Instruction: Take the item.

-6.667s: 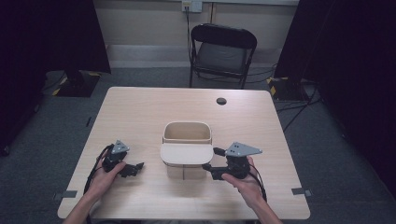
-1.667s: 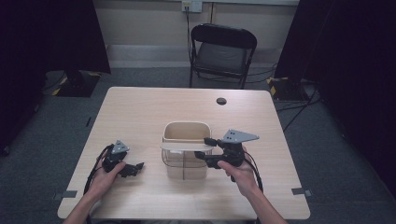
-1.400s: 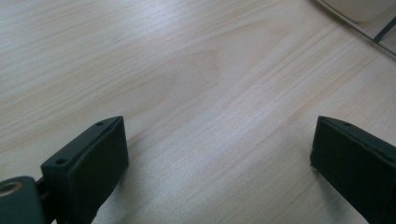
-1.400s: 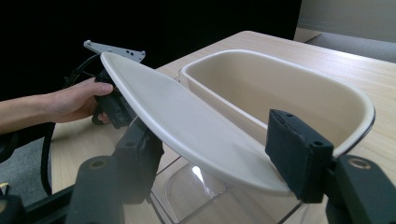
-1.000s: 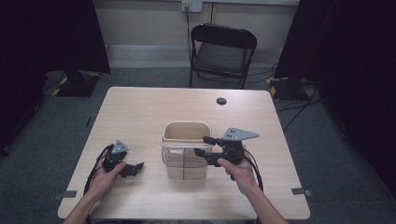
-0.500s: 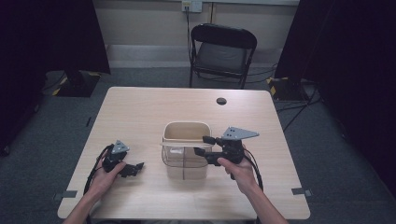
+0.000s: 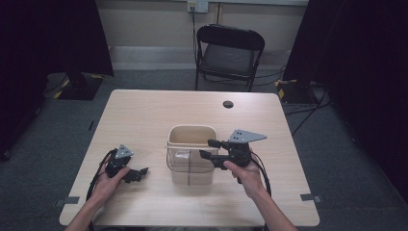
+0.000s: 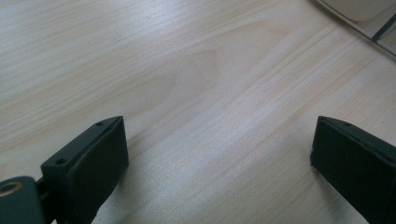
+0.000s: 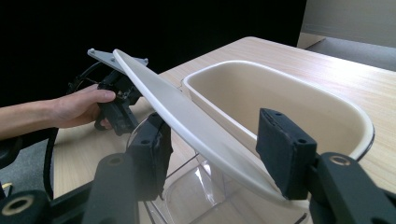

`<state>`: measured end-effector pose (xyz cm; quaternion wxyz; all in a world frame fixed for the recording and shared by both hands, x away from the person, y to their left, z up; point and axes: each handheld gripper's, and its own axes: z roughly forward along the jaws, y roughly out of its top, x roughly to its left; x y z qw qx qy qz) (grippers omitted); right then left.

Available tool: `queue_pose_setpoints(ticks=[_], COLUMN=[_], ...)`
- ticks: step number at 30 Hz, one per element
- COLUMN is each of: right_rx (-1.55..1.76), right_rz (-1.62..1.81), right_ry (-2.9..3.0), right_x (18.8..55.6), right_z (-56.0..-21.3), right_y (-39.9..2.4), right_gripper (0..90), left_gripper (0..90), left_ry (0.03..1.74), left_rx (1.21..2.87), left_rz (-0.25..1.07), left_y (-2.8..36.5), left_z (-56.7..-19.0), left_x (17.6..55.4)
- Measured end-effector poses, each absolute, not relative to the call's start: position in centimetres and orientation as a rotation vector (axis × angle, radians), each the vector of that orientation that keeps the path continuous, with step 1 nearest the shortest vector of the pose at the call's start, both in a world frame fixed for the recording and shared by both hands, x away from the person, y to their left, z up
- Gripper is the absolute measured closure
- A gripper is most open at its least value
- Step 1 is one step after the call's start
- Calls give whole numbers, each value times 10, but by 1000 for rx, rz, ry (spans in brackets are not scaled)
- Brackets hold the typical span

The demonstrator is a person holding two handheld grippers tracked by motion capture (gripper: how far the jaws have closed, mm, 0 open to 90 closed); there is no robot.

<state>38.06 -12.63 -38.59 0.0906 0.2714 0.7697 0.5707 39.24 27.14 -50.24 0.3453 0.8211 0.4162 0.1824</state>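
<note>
Lid [image 9: 187,114] tilted between right tool [image 9: 212,154] jaws, beside bin [image 9: 280,98].

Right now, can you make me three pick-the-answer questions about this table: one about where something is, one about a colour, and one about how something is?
1. Where is the black chair?
A) on the floor beyond the table
B) on top of it
C) tipped over on its side

2. What colour is the bin?
A) red
B) cream
C) blue

3. How do the left gripper jaws stand?
A) shut on a cup
B) shut tight together
C) open, nothing between them

Answers: 1 A, it stands past the far edge; 2 B, its rim and walls are cream; 3 C, bare wood shows between the jaws.
</note>
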Motion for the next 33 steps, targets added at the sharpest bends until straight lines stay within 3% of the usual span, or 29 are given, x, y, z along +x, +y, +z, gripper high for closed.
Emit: queue_pose_setpoints(ticks=[33], right_rx=[799], right_rz=[1737], right_ry=[2278], right_x=[387], right_z=[-379], right_y=[-127], right_gripper=[516], left_gripper=[36], left_ry=[1084], left_rx=[2130], left_rz=[472], left_y=[271], left_z=[-502], left_x=[392])
